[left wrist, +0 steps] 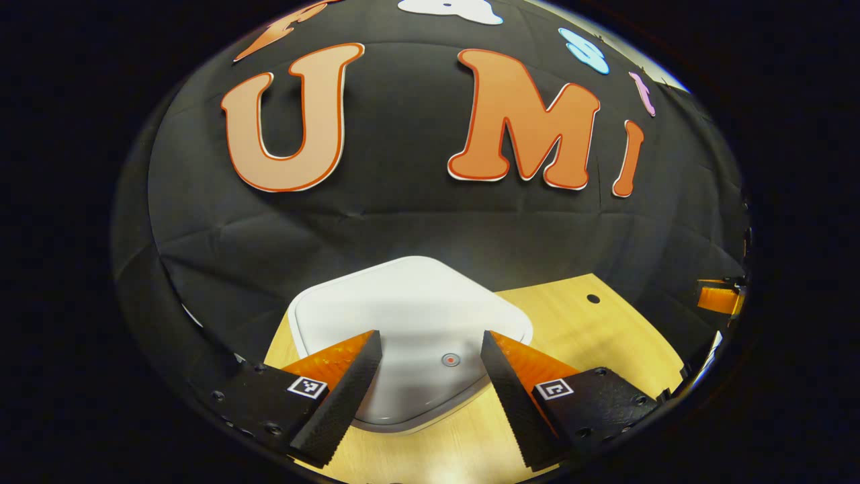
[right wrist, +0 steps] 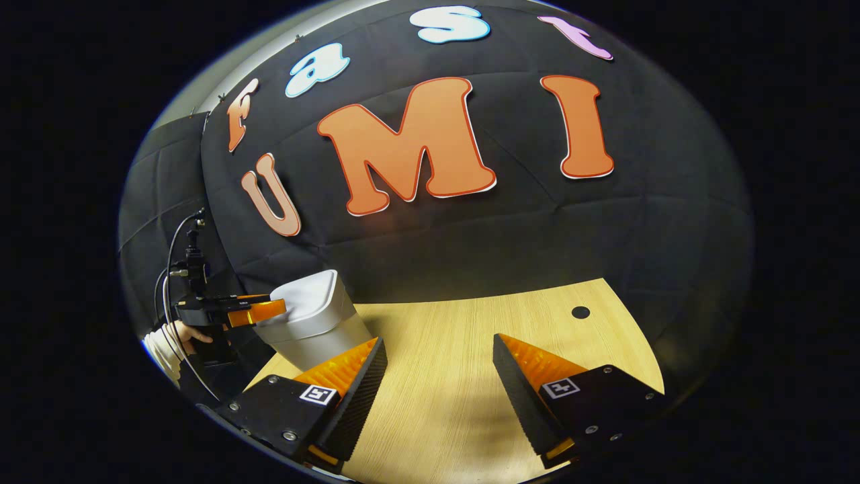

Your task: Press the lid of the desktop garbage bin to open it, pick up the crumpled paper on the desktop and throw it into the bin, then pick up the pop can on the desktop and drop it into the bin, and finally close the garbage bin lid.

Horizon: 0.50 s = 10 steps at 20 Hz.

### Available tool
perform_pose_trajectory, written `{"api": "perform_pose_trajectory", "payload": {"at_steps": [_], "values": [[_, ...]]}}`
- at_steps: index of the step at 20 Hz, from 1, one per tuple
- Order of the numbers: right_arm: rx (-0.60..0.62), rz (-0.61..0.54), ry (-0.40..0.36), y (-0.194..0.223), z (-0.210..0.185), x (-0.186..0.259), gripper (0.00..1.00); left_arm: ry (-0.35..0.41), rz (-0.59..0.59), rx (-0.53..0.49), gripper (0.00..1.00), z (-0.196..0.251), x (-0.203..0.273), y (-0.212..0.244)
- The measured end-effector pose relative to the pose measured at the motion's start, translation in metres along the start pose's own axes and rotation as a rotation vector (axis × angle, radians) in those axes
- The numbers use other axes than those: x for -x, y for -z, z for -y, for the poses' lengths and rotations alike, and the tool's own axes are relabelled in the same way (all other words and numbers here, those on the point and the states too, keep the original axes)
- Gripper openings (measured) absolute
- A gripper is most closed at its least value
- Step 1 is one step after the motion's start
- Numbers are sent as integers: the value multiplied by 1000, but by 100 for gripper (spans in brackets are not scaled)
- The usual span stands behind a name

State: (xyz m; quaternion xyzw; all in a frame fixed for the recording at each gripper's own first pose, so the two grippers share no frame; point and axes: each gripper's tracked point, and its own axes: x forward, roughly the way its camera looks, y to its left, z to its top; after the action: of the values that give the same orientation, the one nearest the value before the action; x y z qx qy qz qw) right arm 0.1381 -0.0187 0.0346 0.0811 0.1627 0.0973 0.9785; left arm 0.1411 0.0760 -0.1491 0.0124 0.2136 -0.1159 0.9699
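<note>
The left tongs (left wrist: 430, 396) are held spread and empty just above the closed lid (left wrist: 410, 323) of the white bin (right wrist: 316, 323); its near edge is hidden behind their fingers. The right tongs (right wrist: 437, 396) are spread over bare tabletop (right wrist: 470, 336), well apart from the bin.

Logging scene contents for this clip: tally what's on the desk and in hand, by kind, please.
Bins: 1, white, lid shut
Tools: 2, left and right, both open
Holes in desk: 1
Desks: 1
Total: 5
</note>
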Motion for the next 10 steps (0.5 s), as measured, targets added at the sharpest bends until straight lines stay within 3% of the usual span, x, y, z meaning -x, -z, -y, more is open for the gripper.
{"api": "perform_pose_trajectory", "payload": {"at_steps": [10], "values": [[29,53,-7,-4,-4,6,95,127,101,-27,96,83,20,-23]]}}
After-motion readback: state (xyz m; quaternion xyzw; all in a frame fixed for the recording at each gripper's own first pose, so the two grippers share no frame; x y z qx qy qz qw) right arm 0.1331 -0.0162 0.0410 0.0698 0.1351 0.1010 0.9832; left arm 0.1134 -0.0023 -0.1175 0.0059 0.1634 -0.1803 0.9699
